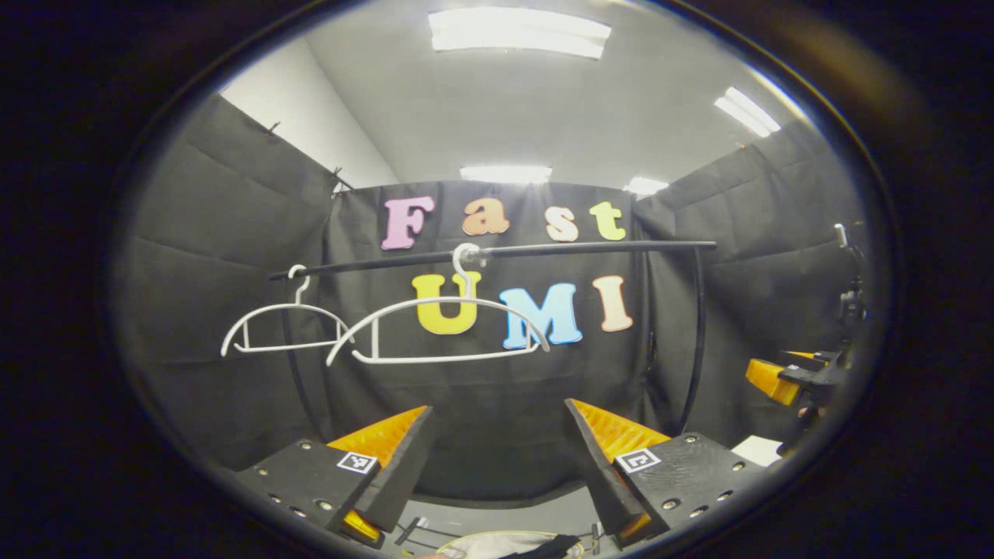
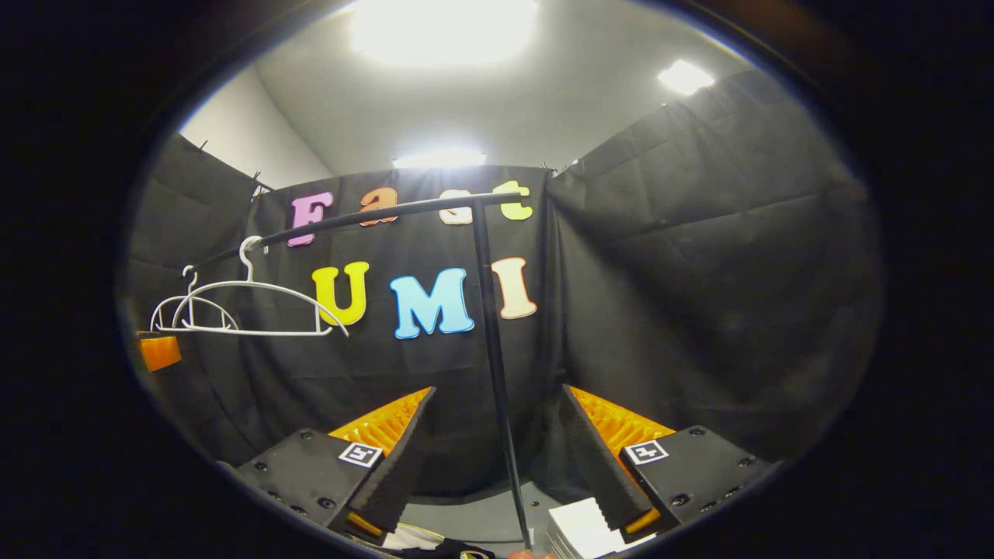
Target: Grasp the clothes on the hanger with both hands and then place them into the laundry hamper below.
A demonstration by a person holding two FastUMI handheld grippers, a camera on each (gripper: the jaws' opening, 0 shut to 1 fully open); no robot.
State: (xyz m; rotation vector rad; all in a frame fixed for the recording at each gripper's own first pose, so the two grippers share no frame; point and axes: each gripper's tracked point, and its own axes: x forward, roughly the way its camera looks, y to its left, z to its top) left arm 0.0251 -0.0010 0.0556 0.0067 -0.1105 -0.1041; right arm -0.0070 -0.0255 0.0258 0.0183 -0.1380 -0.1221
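Over on the left, two bare white hangers dangle from the black rail, the smaller one farther along. The left tongs stand spread wide, nothing between them, pointed at the booth wall beneath the rail. At the bottom edge of the left gripper view a pale rim with dark cloth in it peeks up, probably the hamper with the clothes inside. To the right, the right tongs are likewise spread and empty, the rail's upright post rising between them.
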